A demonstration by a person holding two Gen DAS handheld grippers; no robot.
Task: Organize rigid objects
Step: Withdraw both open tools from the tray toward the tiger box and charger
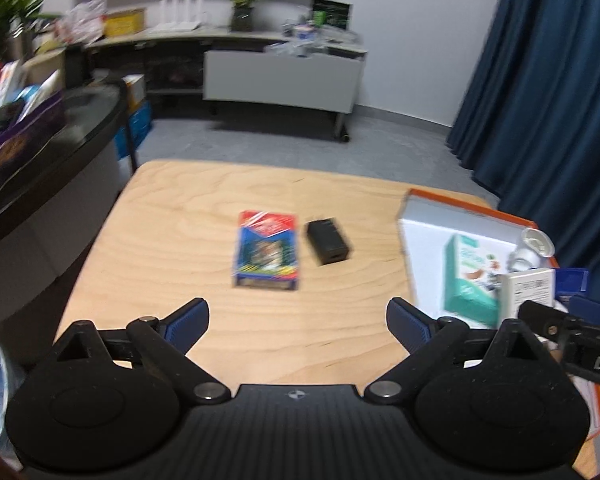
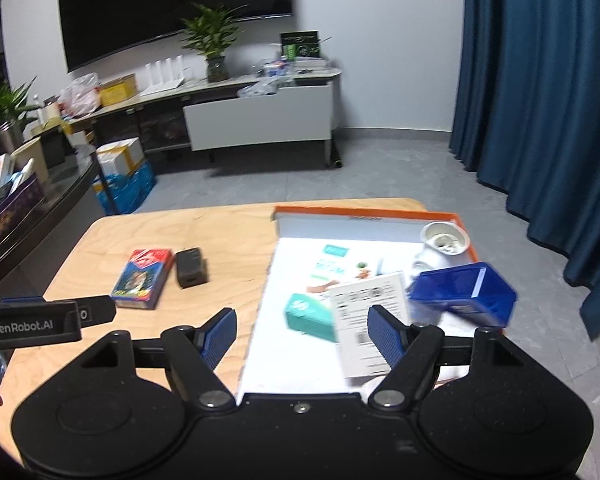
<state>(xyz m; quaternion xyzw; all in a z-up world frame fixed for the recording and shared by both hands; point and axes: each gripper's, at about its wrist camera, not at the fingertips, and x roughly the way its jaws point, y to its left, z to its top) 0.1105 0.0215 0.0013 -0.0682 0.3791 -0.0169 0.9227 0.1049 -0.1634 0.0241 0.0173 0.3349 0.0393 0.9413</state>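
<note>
A red-and-blue box (image 1: 266, 250) (image 2: 142, 278) lies flat in the middle of the wooden table (image 1: 172, 240) (image 2: 228, 232), with a small black block (image 1: 327, 241) (image 2: 191, 267) just to its right. My left gripper (image 1: 298, 320) hovers open in front of them, nothing between its fingers. An orange-rimmed white tray (image 1: 420, 240) (image 2: 352, 213) at the right holds a teal carton (image 1: 468, 280) (image 2: 312, 316), a white box (image 1: 526, 290) (image 2: 368, 316), a blue box (image 2: 464, 294) and a white cup (image 1: 534, 242) (image 2: 444, 240). My right gripper (image 2: 302, 330) is open over the tray's near edge, apart from the white box.
A dark counter (image 1: 40, 152) with books and packets stands to the left of the table. Behind it are a low white cabinet (image 2: 260, 120), cartons on the floor (image 2: 120, 176) and a blue curtain (image 2: 540, 100) at the right. The table's rounded far edge drops to grey floor.
</note>
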